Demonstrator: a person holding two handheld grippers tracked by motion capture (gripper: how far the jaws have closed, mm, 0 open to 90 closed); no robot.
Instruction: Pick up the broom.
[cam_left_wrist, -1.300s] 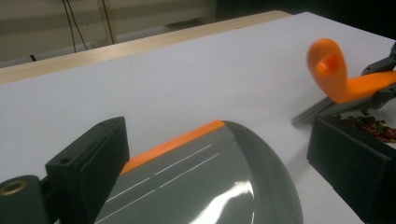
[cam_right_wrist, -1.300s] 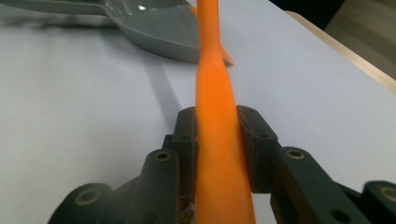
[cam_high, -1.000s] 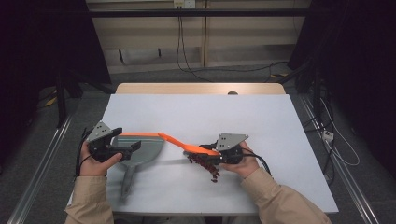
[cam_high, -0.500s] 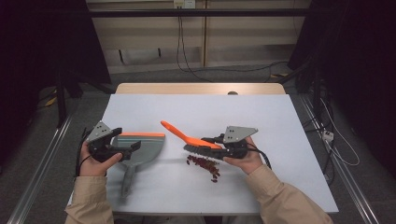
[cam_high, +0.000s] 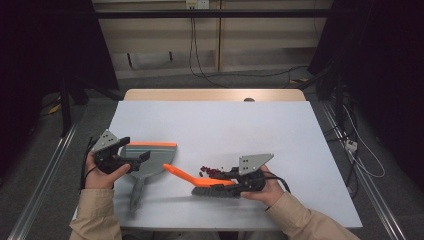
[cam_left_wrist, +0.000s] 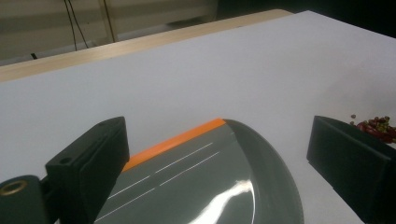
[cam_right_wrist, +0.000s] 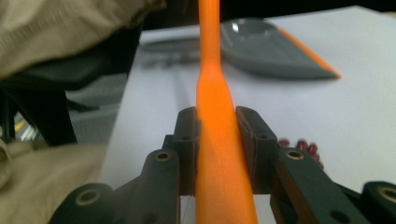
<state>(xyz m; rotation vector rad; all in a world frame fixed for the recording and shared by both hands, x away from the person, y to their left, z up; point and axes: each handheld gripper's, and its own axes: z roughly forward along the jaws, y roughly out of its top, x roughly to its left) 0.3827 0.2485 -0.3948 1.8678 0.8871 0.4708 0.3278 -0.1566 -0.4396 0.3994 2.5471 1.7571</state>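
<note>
Right tongs clamped on orange brush, bristles on bench just beside red beans for sweeping. Left tongs apart, straddling dustpan, steadying it near beans.

Dustpan: no lettering to read.
Brush: plain orange, no brand.
Grey plates on the grippers: no markings legible.

The right gripper carried the brush from the far side of the red bits to their near side, toward the surface's near edge.
</note>
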